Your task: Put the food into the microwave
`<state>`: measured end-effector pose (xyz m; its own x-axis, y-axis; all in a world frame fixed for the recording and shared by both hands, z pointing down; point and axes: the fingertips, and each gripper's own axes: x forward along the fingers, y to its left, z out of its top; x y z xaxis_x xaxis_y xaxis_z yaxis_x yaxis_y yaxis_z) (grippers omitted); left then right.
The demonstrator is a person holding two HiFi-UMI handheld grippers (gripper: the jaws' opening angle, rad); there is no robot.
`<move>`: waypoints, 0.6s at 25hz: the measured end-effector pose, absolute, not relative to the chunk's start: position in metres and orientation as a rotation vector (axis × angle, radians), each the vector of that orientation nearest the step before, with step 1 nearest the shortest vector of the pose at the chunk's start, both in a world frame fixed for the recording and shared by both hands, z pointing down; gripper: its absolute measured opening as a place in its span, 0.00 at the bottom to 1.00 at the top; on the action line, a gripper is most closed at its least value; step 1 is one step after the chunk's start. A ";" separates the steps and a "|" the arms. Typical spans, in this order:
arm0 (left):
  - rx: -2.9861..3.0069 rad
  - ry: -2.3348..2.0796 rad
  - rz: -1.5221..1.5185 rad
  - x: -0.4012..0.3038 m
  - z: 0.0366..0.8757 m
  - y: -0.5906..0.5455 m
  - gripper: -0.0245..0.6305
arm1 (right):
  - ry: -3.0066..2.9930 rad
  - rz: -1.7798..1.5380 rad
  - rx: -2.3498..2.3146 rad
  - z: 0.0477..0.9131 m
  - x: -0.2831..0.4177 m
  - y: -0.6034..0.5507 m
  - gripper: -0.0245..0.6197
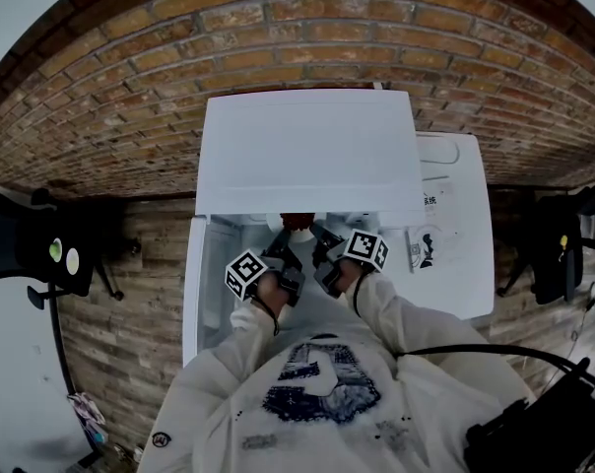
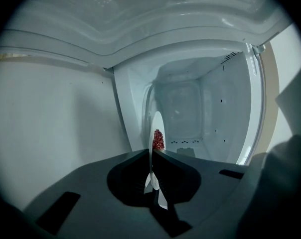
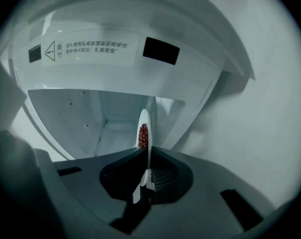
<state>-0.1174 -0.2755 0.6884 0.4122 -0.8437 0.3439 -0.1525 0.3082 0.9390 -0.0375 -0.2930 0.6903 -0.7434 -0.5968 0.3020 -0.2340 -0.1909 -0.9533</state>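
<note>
A white plate [image 1: 299, 233] with a heap of red food [image 1: 297, 221] hangs at the mouth of the white microwave [image 1: 307, 151]. Both grippers are shut on the plate's rim, the left gripper [image 1: 281, 251] on its left side and the right gripper [image 1: 322, 247] on its right. In the left gripper view the plate [image 2: 156, 126] stands edge-on between the left gripper's [image 2: 151, 156] jaws, with the food [image 2: 158, 140] beyond and the open cavity [image 2: 200, 113] ahead. From the right gripper [image 3: 148, 153] the plate [image 3: 144, 123], the food [image 3: 143, 135] and the cavity [image 3: 100, 113] show likewise.
The microwave door [image 1: 192, 289] stands open at the left. A second white appliance [image 1: 460, 215] adjoins on the right. A brick wall [image 1: 130, 97] runs behind. Black chairs [image 1: 36, 249] [image 1: 559, 244] flank the spot. A warning label [image 3: 90, 49] sits above the cavity.
</note>
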 end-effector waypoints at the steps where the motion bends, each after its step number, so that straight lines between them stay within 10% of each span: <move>1: 1.186 -1.075 -0.602 -0.118 0.689 -0.277 0.07 | 1.805 -2.018 -0.973 0.690 -0.038 -0.295 0.08; 15: 1.187 -1.072 -0.614 -0.118 0.693 -0.289 0.07 | 1.762 -1.987 -0.985 0.692 -0.037 -0.305 0.08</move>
<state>-0.1184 -0.2890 0.6926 0.4062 -0.8497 0.3363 -0.1404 0.3056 0.9417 -0.0374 -0.3050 0.6922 -0.7165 -0.6357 0.2872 -0.2092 -0.1970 -0.9578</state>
